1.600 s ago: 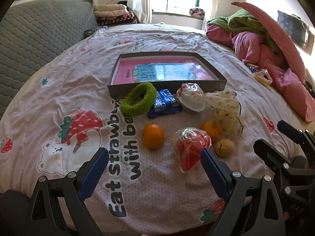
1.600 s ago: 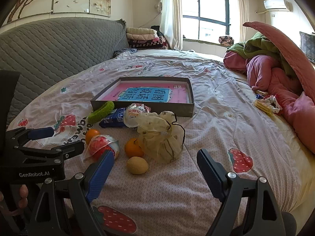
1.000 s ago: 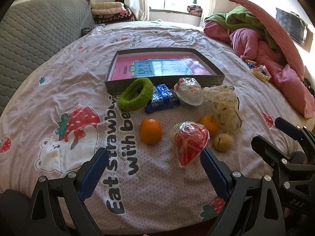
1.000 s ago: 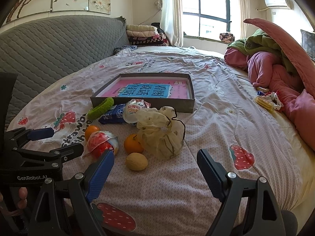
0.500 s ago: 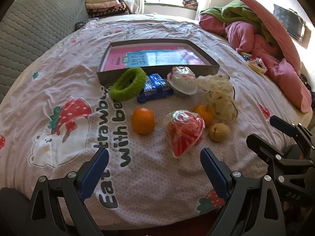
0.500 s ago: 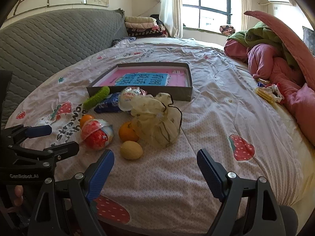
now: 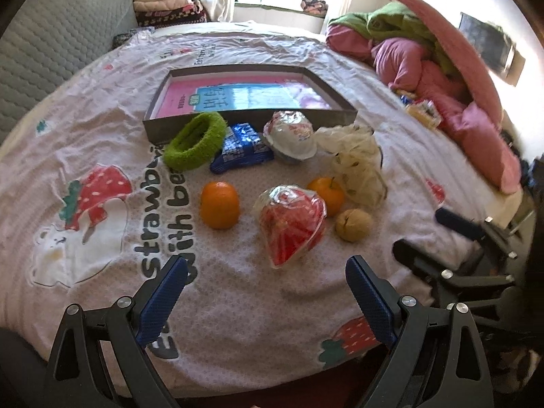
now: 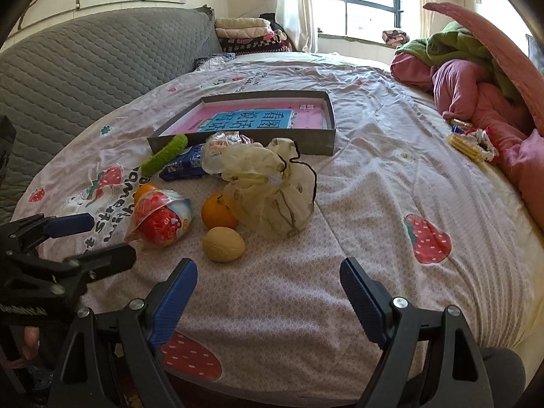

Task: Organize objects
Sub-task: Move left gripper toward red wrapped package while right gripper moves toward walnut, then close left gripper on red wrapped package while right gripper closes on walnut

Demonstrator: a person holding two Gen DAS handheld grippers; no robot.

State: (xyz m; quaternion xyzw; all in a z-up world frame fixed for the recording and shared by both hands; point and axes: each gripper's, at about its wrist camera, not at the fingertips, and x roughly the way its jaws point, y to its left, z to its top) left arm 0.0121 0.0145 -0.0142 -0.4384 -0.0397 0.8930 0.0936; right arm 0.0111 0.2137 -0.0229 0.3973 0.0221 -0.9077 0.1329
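A shallow grey box (image 7: 251, 119) (image 8: 326, 142) with a pink book inside lies on the bed. In front of it lie a green hair band (image 7: 195, 141) (image 8: 165, 154), a blue packet (image 7: 239, 148) (image 8: 183, 166), a wrapped cup (image 7: 289, 134), a cream mesh pouch (image 7: 358, 166) (image 8: 272, 190), two oranges (image 7: 219, 204) (image 8: 217, 212), a wrapped red snack (image 7: 292, 227) (image 8: 159, 219) and a tan nut (image 7: 353, 226) (image 8: 222, 244). My left gripper (image 7: 267, 292) is open and empty, near the red snack. My right gripper (image 8: 268, 289) is open and empty, near the nut.
A strawberry-print sheet (image 7: 102, 204) covers the bed. Pink and green bedding (image 7: 442, 68) (image 8: 476, 78) is piled at the right. A grey quilted headboard (image 8: 85, 68) stands at the left. Small packets (image 8: 471, 141) lie by the bedding.
Both grippers have moved forward and lower toward the objects, which now look larger. Both stay open. Nothing on the bed has moved.
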